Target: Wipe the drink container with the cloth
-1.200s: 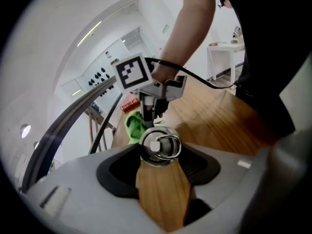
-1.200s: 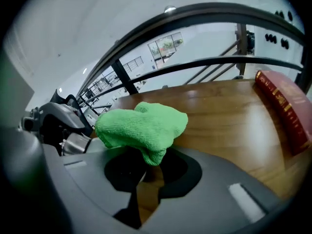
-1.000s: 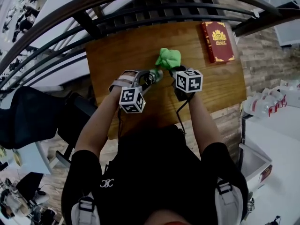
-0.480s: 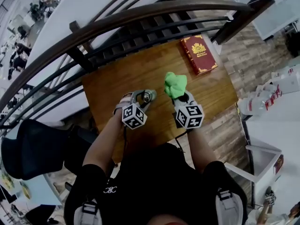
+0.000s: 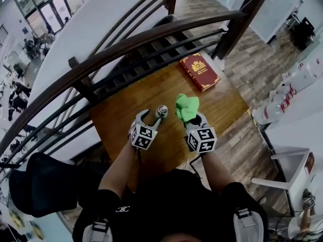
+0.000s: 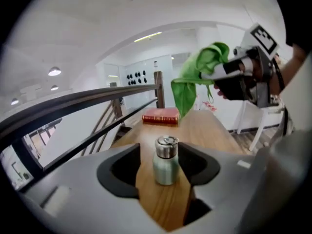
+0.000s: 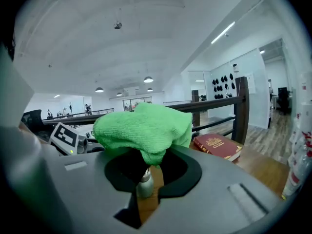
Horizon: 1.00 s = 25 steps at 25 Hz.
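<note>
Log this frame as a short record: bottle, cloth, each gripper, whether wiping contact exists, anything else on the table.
bottle: pale green bottle, metal cap, upright
left gripper: jaws apart, bottle in the gap, wood visible beside it, not clamped
right gripper: shut on the green cloth, which is bunched and held in the air
contact: cloth and bottle apart, no wiping at this moment
other: red book at the far end of the wooden table

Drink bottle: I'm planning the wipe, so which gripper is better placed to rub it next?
Right, I'd say. The right gripper is shut on the green cloth, held up beside the bottle. The left gripper stands open around the bottle, not touching it, and has no cloth.
</note>
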Each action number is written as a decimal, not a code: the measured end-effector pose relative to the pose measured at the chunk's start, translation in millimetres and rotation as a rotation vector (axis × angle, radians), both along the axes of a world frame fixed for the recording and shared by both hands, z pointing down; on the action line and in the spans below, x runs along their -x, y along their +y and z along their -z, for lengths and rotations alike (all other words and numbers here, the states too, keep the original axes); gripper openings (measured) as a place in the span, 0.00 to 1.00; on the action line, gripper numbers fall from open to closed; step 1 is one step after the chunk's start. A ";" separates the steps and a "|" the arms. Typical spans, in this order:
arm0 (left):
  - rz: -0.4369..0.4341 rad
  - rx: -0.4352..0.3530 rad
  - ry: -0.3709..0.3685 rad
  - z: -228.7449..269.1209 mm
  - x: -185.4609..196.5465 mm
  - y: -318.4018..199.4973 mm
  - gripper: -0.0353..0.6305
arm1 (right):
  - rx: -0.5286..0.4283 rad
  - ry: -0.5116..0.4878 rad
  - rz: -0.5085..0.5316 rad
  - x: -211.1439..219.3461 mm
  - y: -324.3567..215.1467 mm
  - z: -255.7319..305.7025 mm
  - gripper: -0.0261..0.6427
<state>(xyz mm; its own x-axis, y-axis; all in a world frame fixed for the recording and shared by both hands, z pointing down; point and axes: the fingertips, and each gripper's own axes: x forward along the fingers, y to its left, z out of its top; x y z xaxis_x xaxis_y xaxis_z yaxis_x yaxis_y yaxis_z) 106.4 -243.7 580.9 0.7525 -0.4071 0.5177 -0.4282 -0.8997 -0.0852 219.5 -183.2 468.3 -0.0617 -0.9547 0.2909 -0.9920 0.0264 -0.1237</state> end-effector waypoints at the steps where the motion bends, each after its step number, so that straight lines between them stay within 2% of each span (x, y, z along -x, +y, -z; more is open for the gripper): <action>1: 0.025 0.012 0.041 11.7 3.9 -1.0 0.48 | -0.012 0.009 -0.009 1.0 1.9 4.2 0.11; 4: 0.113 0.022 0.150 46.7 24.1 -4.0 0.40 | -0.040 0.030 -0.026 6.9 6.2 13.9 0.11; 7: 0.220 -0.005 0.228 77.2 59.1 -6.4 0.28 | -0.075 0.044 -0.034 17.4 9.2 27.4 0.11; 12: 0.386 -0.087 0.269 122.8 125.6 -1.9 0.13 | -0.166 0.059 -0.038 35.2 11.6 60.6 0.11; 14: 0.443 -0.107 0.286 134.4 150.4 -0.3 0.13 | -0.188 0.064 -0.044 41.9 12.1 69.7 0.11; 17: 0.506 -0.076 0.338 146.2 179.2 5.0 0.13 | -0.209 0.075 -0.033 53.6 11.9 77.3 0.11; 21: 0.547 -0.088 0.364 157.5 205.7 12.6 0.13 | -0.223 0.095 -0.011 68.6 10.8 81.5 0.11; 25: 0.564 -0.094 0.371 160.0 214.8 14.4 0.13 | -0.228 0.107 -0.012 73.2 12.6 83.5 0.11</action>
<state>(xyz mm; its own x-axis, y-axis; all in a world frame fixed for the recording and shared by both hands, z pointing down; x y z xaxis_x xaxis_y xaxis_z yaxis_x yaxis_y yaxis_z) -108.4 -229.3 420.9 0.5326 -0.8201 0.2094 -0.8456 -0.5260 0.0907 146.2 -170.7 384.8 -0.0299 -0.9969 0.0722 -0.9995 0.0293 -0.0099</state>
